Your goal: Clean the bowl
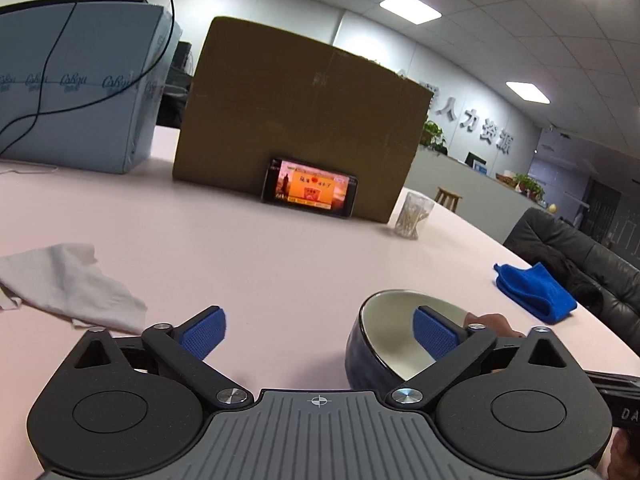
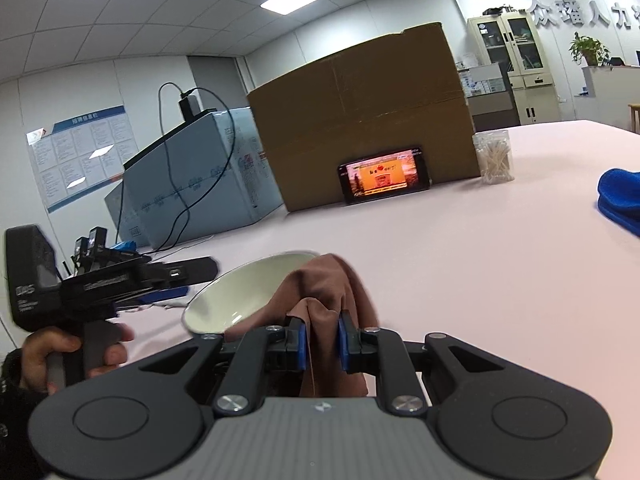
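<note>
The bowl [image 1: 384,340], dark blue outside and white inside, stands on the pink table [image 1: 280,264] at the lower right of the left wrist view. My left gripper [image 1: 320,334] is open wide. Its right pad [image 1: 436,336] reaches inside the bowl, and its left pad [image 1: 204,332] stands well clear of the bowl's outer wall. In the right wrist view the bowl [image 2: 236,300] is tilted with its white inside showing. My right gripper [image 2: 322,344] is shut on a brown cloth [image 2: 324,280], which drapes over the bowl's near rim.
A large cardboard box [image 1: 296,120] stands at the back with a lit phone [image 1: 310,188] leaning on it. A jar of cotton swabs [image 1: 414,216], a blue cloth [image 1: 536,292], a white cloth [image 1: 68,284] and a pale blue box with a cable [image 1: 80,88] surround the work area. A black sofa [image 1: 580,248] borders the right edge.
</note>
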Demonstrator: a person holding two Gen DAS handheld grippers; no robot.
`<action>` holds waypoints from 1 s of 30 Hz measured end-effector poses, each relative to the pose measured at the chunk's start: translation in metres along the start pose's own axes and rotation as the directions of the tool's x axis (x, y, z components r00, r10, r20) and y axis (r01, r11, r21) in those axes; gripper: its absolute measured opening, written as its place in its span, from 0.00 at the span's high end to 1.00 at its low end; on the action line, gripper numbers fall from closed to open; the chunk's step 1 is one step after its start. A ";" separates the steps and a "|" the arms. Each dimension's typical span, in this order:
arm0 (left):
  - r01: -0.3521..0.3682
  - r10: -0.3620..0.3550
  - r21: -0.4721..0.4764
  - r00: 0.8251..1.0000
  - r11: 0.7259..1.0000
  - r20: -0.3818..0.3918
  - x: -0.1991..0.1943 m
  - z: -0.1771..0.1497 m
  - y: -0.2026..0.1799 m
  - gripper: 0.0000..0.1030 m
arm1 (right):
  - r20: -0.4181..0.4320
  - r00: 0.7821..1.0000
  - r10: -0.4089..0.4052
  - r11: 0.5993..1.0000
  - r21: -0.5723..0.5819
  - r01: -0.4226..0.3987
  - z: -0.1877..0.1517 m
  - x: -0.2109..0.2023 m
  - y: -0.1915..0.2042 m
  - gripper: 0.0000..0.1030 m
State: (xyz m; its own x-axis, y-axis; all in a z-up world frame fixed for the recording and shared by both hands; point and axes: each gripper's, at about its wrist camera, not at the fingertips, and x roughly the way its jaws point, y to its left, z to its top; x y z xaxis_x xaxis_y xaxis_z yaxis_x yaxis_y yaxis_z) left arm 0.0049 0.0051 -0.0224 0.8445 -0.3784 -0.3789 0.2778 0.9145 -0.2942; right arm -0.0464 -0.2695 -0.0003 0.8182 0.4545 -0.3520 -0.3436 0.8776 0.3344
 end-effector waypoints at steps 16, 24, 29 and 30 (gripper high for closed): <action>0.081 -0.081 -0.004 0.990 0.997 -0.113 0.014 -0.010 0.000 0.09 | 0.018 0.999 -0.036 0.999 0.032 0.035 0.004 0.003 -0.001 0.83; 0.080 -0.082 -0.017 0.990 0.997 -0.112 0.012 -0.011 0.001 0.09 | -0.001 1.000 0.027 1.000 0.011 -0.027 -0.003 -0.002 0.010 0.82; 0.081 -0.083 -0.020 0.990 0.996 -0.114 0.012 -0.010 0.001 0.09 | 0.031 0.998 -0.060 0.998 0.029 0.059 0.006 0.002 0.003 0.82; 0.082 -0.084 -0.021 0.990 0.996 -0.114 0.012 -0.011 0.001 0.09 | 0.032 0.998 -0.063 0.997 0.037 0.062 0.007 0.003 0.002 0.82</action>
State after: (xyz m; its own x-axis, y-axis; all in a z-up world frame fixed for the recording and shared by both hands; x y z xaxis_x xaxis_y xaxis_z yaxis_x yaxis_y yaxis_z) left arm 0.0102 0.0002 -0.0363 0.7603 -0.4677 -0.4508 0.3362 0.8771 -0.3429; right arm -0.0415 -0.2674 0.0050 0.8525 0.3935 -0.3441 -0.2755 0.8977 0.3440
